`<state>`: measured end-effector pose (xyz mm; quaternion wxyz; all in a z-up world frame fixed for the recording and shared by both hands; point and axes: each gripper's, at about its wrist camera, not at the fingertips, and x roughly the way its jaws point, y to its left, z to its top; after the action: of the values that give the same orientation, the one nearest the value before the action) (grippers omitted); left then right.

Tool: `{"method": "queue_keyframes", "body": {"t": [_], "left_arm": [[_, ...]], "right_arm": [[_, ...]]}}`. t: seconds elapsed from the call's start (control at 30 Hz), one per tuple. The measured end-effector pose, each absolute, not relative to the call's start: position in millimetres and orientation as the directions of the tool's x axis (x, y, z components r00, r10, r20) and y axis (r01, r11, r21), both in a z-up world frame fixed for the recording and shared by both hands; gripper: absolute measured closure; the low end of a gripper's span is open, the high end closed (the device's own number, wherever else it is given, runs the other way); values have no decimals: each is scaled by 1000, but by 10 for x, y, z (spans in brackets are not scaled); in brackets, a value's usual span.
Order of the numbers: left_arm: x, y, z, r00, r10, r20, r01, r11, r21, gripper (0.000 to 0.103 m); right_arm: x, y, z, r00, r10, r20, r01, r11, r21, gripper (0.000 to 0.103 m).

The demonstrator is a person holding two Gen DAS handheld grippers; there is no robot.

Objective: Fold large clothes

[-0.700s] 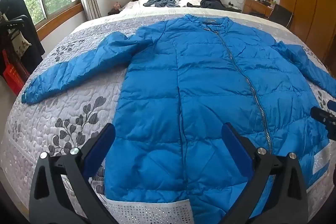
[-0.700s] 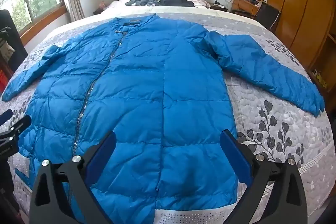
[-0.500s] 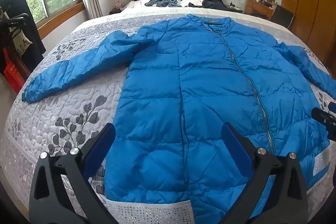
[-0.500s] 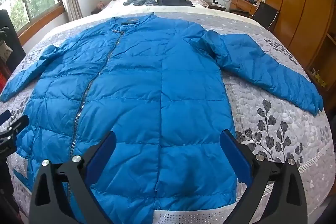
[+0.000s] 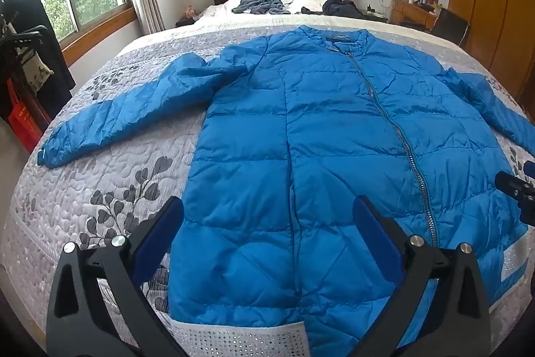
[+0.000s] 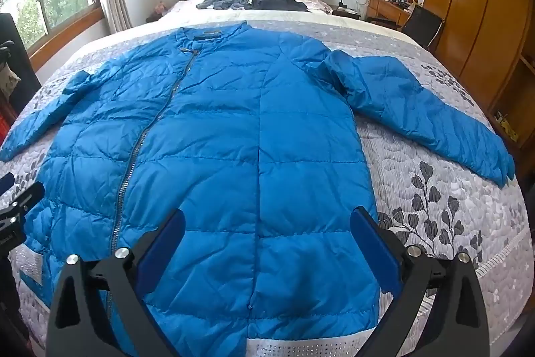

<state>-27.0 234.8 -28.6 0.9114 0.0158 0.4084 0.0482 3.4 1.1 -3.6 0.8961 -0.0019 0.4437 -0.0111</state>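
The long blue quilted puffer coat [image 5: 334, 139] lies flat on the bed beneath both spread, empty claws, left gripper [image 5: 267, 230] and right gripper [image 6: 267, 236], hovering over its hem.

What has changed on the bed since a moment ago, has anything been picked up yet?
Nothing has been picked up. Only the view shifted slightly: both cameras drifted a little, with the left gripper and right gripper open as before and touching nothing. The blue coat lies flat on the quilt, zipped, sleeves spread out, just as earlier. The clothes by the headboard have not moved.
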Motion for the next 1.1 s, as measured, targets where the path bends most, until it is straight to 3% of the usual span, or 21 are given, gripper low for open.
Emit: {"method": "queue_keyframes", "body": {"t": [1.1], "left_arm": [[-302,2333,-271,666,107,-739,-80,994,72,3]], "right_arm": [[47,-48,-46,603,-25,-797,27,1000,-11,4]]}}
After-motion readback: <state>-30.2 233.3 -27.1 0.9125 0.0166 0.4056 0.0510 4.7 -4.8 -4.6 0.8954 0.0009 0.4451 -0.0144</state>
